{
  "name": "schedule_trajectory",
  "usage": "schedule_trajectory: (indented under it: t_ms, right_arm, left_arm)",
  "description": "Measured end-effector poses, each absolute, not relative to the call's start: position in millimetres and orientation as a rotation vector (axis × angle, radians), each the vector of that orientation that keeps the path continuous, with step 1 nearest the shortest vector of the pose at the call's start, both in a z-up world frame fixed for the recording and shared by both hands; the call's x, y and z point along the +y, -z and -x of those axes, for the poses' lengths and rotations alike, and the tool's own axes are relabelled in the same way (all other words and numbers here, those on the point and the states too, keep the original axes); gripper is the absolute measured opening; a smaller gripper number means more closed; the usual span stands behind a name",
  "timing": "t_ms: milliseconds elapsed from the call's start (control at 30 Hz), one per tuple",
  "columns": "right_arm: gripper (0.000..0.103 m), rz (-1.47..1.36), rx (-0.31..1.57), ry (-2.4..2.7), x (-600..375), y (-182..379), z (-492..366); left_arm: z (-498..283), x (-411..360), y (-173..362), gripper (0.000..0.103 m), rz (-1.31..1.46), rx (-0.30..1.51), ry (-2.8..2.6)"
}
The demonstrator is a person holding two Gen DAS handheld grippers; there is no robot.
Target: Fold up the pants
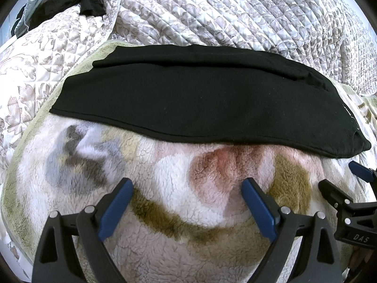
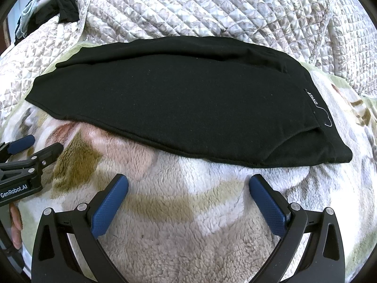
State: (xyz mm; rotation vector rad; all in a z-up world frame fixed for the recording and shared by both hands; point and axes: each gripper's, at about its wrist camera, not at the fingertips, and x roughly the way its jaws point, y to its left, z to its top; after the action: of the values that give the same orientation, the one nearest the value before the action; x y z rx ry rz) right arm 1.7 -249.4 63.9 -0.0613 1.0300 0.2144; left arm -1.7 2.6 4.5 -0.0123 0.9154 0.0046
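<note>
My left gripper point(image 1: 187, 189): blue-padded fingers point(image 1: 115, 210) spread wide, nothing between them, held low and level. My right gripper point(image 2: 188, 186): fingers point(image 2: 268, 205) equally wide apart, holding nothing, level, just beside the left one, the two not touching.

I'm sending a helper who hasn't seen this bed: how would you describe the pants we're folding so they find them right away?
On the bed, a quilted floral bedspread lies behind a fluffy fleece blanket with tan and pink patches. The pants lie flat across that blanket, ahead of both open grippers. They are plain black with a small white label at the right end, unlike the crumpled dark clothing at the far left.
</note>
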Motion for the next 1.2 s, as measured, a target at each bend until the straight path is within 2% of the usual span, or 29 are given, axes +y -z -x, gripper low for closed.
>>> schedule_trajectory:
  t_ms: [1200]
  right_arm:
    - [0.103,0.062,1.028,-0.214,-249.0,-64.0,-1.6]
  left_arm:
    - [2.6,3.2,-3.9,0.096,0.011,0.913,-0.005]
